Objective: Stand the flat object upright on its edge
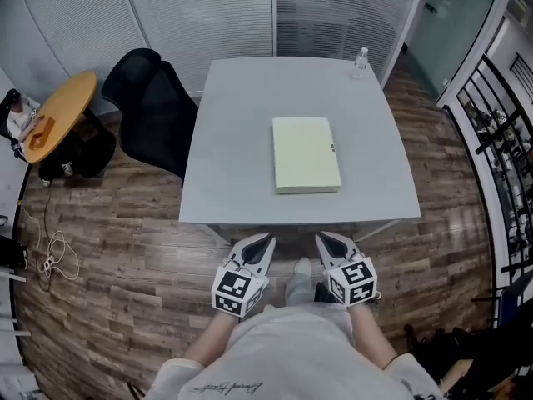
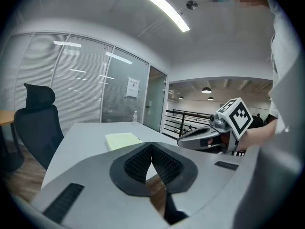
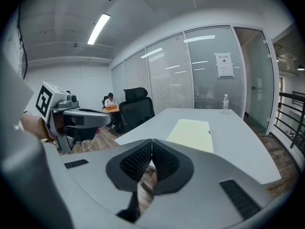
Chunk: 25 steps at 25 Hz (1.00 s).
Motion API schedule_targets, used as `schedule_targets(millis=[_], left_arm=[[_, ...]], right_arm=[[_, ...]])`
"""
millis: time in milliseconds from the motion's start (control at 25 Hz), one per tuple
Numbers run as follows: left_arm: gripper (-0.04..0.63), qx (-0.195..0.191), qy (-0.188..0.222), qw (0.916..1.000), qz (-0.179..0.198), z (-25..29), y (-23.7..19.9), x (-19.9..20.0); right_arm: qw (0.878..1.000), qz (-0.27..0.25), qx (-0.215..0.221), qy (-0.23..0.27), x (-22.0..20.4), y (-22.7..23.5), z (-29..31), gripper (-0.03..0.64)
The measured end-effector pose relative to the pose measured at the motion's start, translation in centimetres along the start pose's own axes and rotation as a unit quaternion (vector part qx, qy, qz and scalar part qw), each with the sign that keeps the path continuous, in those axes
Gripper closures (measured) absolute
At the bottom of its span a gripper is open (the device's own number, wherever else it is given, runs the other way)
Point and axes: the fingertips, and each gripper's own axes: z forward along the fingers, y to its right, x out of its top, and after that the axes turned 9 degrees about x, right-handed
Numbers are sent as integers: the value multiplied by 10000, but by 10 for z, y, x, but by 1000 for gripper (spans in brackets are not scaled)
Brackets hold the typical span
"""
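A pale yellow flat book [image 1: 306, 154] lies face down on the grey table [image 1: 233, 140], near the middle and towards the front edge. It shows too in the left gripper view as the book [image 2: 122, 140] and in the right gripper view as the book [image 3: 191, 132]. My left gripper [image 1: 266, 240] and right gripper [image 1: 323, 238] hang side by side just short of the table's front edge, both shut with nothing between the jaws. Neither touches the book. Each gripper sees the other: the right gripper [image 2: 183, 140] and the left gripper [image 3: 106, 116].
A small clear bottle [image 1: 361, 62] stands at the table's far right corner. A black office chair [image 1: 150, 107] is at the table's left, beside a round wooden table [image 1: 58, 113]. A black railing [image 1: 500, 148] runs along the right. Cables [image 1: 52, 252] lie on the wooden floor.
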Motion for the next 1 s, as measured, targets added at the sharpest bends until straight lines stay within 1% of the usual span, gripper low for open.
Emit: schedule_targets(millis=[120, 200, 360, 520, 640, 1000], left_arm=[[581, 169, -16, 9999, 10, 20, -13, 9], [581, 284, -35, 9996, -49, 35, -22, 15], [581, 410, 12, 9991, -92, 67, -30, 29], [581, 448, 5, 9988, -182, 96, -28, 42], [581, 476, 17, 9987, -172, 118, -26, 53], [583, 583, 15, 9978, -306, 155, -31, 62]], right_arm=[[9999, -30, 124, 100, 18, 23, 16, 592], [9997, -58, 222, 115, 28, 36, 27, 592], [9992, -117, 376, 107, 42, 65, 40, 592], [9987, -89, 489, 82, 52, 93, 47, 592], [9984, -118, 547, 112, 65, 115, 52, 592], [9970, -169, 759, 41, 73, 152, 68, 592]])
